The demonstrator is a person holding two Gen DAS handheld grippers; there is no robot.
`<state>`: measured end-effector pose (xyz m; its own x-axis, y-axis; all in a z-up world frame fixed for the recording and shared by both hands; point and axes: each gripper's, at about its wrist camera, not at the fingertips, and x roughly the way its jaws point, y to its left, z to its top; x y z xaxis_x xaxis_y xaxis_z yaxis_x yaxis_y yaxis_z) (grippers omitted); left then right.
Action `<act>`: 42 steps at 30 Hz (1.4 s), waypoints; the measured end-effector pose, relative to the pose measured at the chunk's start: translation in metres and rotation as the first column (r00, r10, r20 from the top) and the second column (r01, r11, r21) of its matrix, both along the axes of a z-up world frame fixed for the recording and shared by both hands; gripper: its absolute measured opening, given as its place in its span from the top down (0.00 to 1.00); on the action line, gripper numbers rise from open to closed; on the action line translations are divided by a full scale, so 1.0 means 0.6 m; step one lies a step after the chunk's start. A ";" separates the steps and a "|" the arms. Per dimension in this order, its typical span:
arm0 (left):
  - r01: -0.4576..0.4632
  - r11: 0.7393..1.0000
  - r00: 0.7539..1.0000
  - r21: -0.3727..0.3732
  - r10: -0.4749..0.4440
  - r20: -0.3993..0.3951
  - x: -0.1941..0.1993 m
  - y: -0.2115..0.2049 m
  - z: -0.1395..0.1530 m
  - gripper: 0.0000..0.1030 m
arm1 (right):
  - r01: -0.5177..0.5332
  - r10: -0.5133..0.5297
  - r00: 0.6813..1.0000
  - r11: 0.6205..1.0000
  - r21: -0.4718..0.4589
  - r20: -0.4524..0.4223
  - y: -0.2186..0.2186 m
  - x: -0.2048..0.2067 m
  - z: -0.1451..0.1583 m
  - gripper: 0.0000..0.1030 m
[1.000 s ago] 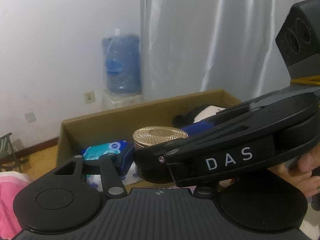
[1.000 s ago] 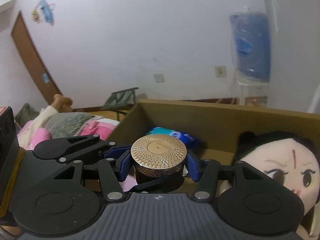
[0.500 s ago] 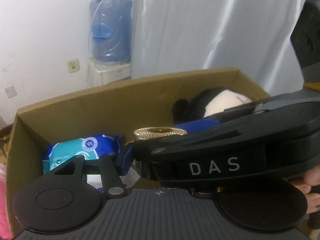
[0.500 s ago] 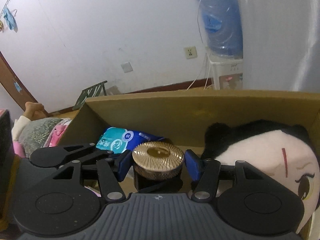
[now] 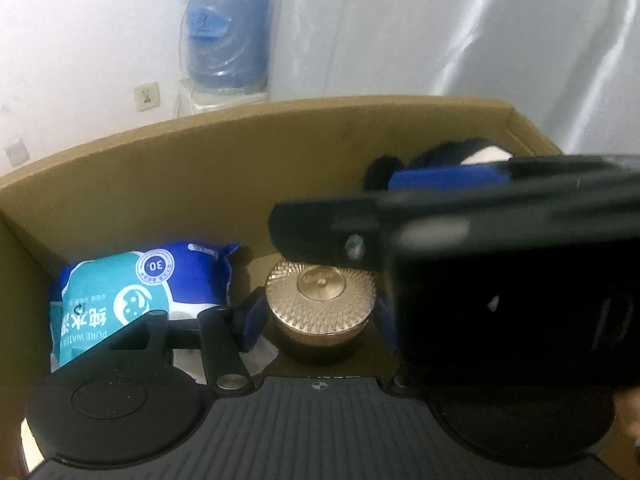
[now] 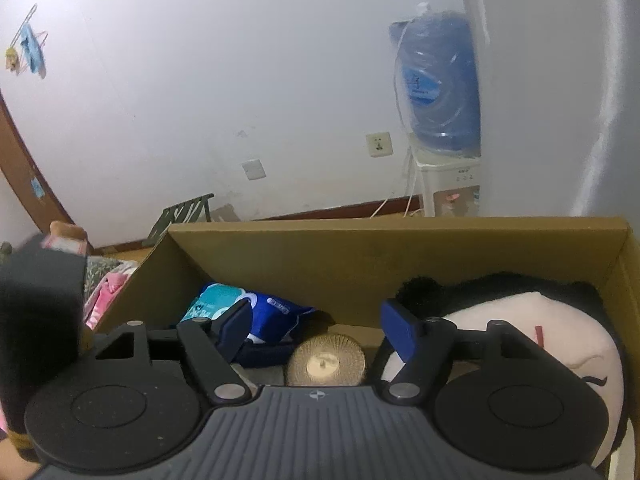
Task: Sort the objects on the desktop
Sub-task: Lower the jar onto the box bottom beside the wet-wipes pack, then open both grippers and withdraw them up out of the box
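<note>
Sitting on the cardboard box (image 5: 168, 168) floor, gold-lidded jar (image 5: 321, 294) is between the left gripper (image 5: 318, 316) pads; whether they still pinch it, cannot tell. Right gripper (image 6: 316, 326) is spread open above it, touching nothing. Wipes pack (image 5: 132, 292) lies toward the box's left wall, plush doll (image 6: 532, 332) at its right wall; water jug (image 6: 438, 88) stands by the white room wall.

jar lid (image 5: 321, 299): shiny gold metal, ribbed | cardboard box (image 5: 168, 168): matt brown paperboard | wipes pack (image 5: 132, 300): glossy plastic film | doll (image 6: 520, 332): soft cloth
</note>
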<state>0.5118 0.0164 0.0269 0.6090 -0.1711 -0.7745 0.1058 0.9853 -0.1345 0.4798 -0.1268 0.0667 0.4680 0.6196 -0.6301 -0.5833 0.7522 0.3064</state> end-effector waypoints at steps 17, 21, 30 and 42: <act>-0.096 0.991 0.992 -0.094 0.087 -0.096 -0.026 0.021 0.026 0.63 | 0.024 -0.033 0.997 0.991 0.130 0.068 -0.031 -0.010 0.027 0.28; -0.092 0.987 0.995 -0.130 0.085 -0.060 -0.012 0.020 0.019 0.64 | 0.017 -0.024 0.999 0.988 0.155 0.040 -0.036 -0.005 0.025 0.29; -0.108 0.959 0.994 -0.261 0.101 -0.042 0.032 0.018 -0.005 0.67 | 0.037 -0.039 0.999 0.984 0.173 0.008 -0.042 0.002 0.020 0.32; -0.188 0.927 0.982 -0.326 0.181 -0.052 0.026 0.032 0.005 0.67 | 0.011 -0.022 0.998 0.980 0.199 0.055 -0.039 -0.007 0.025 0.32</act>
